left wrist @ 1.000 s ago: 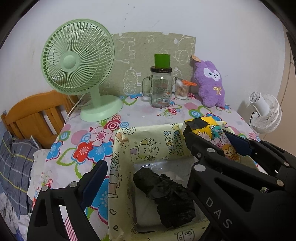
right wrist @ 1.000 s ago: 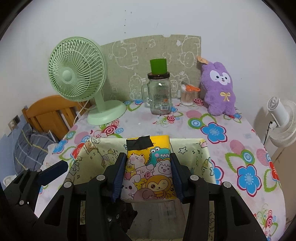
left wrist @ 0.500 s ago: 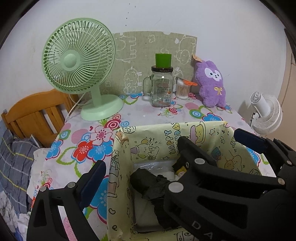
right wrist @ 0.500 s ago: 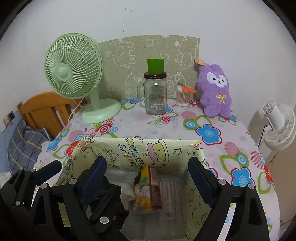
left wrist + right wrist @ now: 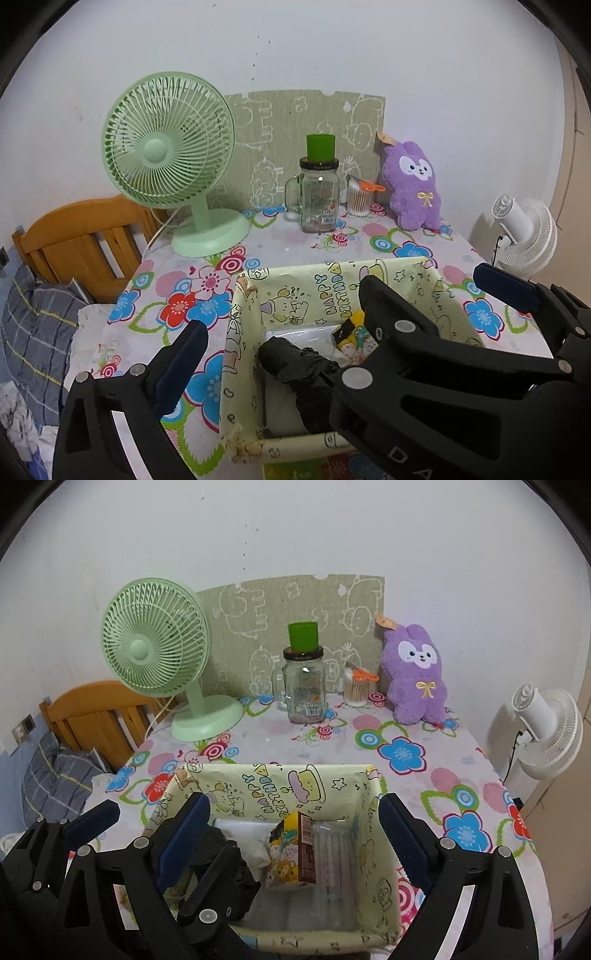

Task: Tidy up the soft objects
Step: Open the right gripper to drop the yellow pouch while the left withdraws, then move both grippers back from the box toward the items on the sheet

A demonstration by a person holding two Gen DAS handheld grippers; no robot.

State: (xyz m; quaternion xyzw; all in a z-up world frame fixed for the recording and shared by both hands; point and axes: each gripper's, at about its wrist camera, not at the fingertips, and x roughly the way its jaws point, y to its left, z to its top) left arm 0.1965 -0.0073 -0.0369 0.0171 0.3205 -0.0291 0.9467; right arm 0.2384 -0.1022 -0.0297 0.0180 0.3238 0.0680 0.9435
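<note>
1. Your right gripper [image 5: 295, 834] – jaws wide and opening, nothing between them.
2. Yellow cartoon-print packet [image 5: 291, 853] lies inside the pale-yellow paper-lined box [image 5: 280, 782], beside the black crumpled bundle [image 5: 299, 369].
3. Your left gripper [image 5: 280, 325] – wide, opening, empty.

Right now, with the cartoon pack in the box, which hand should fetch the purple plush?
Right, probably. The purple plush sits far right, nearer the right tongs, which hang open and empty over the box. The left tongs, still opening, are farther off.
</note>
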